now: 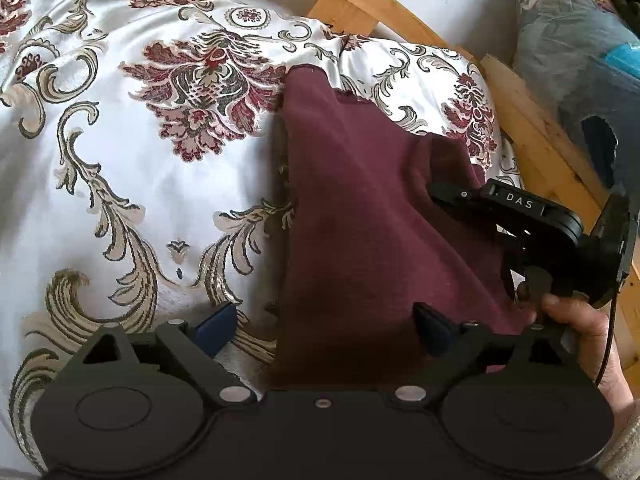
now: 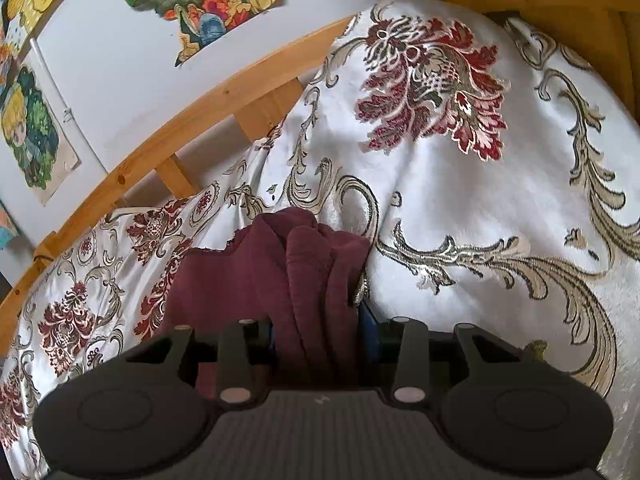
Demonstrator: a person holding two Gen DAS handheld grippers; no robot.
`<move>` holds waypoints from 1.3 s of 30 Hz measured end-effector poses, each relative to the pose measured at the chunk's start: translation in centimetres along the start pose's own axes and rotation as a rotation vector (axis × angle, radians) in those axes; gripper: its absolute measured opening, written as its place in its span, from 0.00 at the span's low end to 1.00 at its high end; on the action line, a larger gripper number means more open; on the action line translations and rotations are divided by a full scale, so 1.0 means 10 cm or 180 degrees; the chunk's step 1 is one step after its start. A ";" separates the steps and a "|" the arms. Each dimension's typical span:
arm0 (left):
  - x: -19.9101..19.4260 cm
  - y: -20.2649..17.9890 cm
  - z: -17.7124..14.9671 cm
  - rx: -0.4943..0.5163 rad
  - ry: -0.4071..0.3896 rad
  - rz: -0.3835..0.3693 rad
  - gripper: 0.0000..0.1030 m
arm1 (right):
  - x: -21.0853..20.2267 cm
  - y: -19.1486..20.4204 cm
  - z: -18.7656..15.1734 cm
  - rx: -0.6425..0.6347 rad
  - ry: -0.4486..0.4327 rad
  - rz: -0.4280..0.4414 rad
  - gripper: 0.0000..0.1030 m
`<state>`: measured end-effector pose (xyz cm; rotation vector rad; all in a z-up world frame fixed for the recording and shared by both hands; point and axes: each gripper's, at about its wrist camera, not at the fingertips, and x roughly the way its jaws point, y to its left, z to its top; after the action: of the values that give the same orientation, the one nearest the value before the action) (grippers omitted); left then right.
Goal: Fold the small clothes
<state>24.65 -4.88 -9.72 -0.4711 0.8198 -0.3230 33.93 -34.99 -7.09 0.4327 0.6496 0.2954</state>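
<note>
Your right gripper (image 2: 320, 336) pinches a bunched maroon garment (image 1: 360, 208); your left gripper (image 1: 324, 320) stands wide around its edge. Fold in progress. Next, clamp left, then carry the cloth toward 12 o'clock over the bedspread (image 1: 120, 160).

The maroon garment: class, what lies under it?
The maroon garment lies on a floral bedspread, which shows all around it. The bedspread beneath the cloth is covered. The right gripper clamps bunched folds; the left gripper is open.

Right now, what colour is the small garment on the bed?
Plain dark maroon garment, clearest in the left wrist view.
</note>
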 end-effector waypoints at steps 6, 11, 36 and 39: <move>0.05 -0.06 0.03 0.0016 0.0087 0.0042 0.91 | 0.01 0.04 -0.02 -0.0057 -0.0008 -0.0047 0.43; 0.08 -0.07 0.01 -0.0036 0.0143 -0.0030 0.83 | -0.01 0.05 -0.03 -0.0052 -0.0058 -0.0092 0.36; -0.37 -0.29 0.62 0.1094 -0.0414 0.0635 0.51 | -0.07 0.84 0.18 -0.0600 -0.0904 0.0367 0.22; -0.32 -0.10 0.89 0.1059 -0.0414 0.0670 0.51 | 0.18 0.84 0.31 -0.0558 -0.0853 0.0430 0.22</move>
<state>29.30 -1.86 -1.96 -0.0919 0.6658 -0.2249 36.20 -27.87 -1.88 0.3406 0.3299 0.4113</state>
